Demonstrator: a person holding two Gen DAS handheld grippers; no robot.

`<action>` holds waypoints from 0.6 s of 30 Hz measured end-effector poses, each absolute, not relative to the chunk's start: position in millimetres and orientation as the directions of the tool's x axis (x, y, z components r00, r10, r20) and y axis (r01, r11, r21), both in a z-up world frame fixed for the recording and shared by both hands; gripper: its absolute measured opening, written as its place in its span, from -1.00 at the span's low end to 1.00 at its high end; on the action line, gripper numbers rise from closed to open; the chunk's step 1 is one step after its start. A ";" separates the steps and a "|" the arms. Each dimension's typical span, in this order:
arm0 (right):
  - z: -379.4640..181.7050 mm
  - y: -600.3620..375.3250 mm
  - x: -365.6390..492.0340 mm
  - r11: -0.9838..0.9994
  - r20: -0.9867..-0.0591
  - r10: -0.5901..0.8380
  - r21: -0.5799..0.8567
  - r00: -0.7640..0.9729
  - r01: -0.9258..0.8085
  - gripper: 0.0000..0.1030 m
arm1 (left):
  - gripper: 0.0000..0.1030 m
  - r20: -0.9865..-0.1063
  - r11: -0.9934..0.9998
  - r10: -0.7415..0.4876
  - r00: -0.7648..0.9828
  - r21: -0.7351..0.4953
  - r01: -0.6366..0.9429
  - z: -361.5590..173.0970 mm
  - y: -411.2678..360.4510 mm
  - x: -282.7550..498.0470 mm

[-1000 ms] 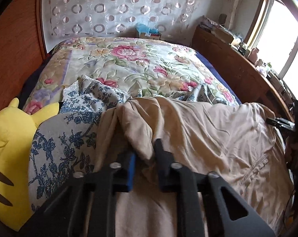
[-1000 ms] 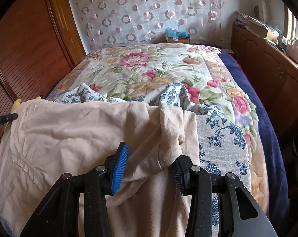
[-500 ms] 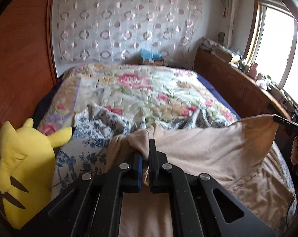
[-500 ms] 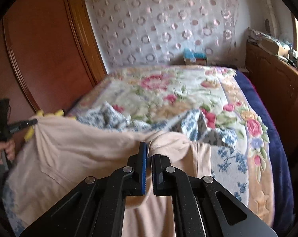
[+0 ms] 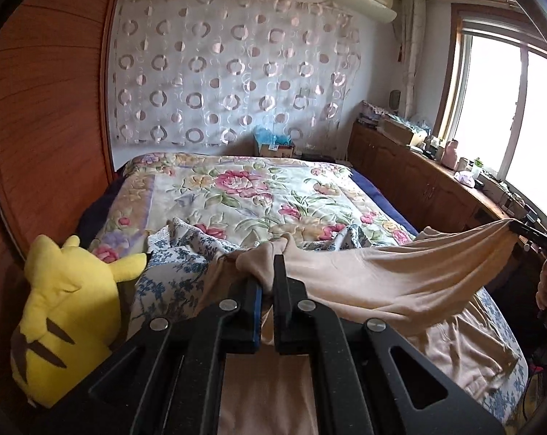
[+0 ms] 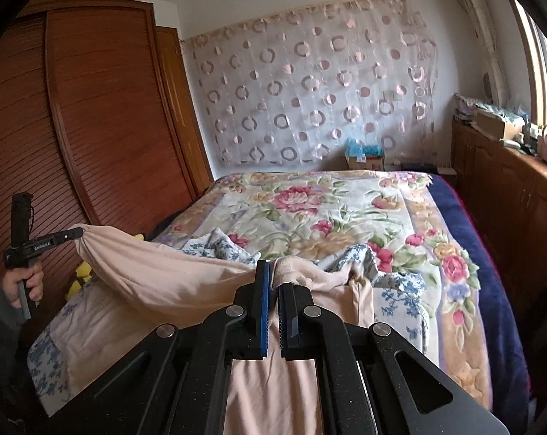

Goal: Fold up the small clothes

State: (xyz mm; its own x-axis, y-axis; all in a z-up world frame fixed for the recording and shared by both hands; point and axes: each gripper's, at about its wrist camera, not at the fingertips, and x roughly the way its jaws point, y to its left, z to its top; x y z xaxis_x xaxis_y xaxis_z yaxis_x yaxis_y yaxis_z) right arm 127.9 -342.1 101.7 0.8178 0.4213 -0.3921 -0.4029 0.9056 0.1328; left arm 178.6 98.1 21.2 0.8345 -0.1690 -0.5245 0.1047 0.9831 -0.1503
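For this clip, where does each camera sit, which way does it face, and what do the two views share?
Left wrist: on the left gripper, facing up the bed to the curtain; right gripper and hand at right edge.
Right wrist: on the right gripper, facing likewise; left gripper and hand at left.
Shared: beige garment stretched between both, yellow plush.

Two tongs [image 5: 267, 272], one beige garment [image 5: 382, 275], one yellow plush [image 5: 63, 311], one bed [image 5: 237, 195]
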 end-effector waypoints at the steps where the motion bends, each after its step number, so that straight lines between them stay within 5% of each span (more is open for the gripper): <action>1: 101.6 -344.3 120.1 0.906 -0.388 0.420 0.128 0.820 -0.404 -0.93 | -0.91 -0.521 0.983 -0.166 0.837 -0.152 0.100 22.2 100.4 172.5; 18: 75.7 -361.9 23.5 0.908 -0.460 0.401 0.089 0.792 -0.409 -0.93 | -0.91 -0.602 0.991 -0.101 0.792 -0.133 0.025 -26.5 114.4 75.7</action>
State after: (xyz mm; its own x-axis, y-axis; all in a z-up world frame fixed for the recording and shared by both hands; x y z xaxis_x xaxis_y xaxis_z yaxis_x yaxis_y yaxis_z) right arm 23.5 -361.9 75.7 0.7918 0.4013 -0.4604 -0.4088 0.9083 0.0886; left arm 75.7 114.4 -26.5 0.7925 -0.1007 -0.6015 0.0253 0.9908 -0.1326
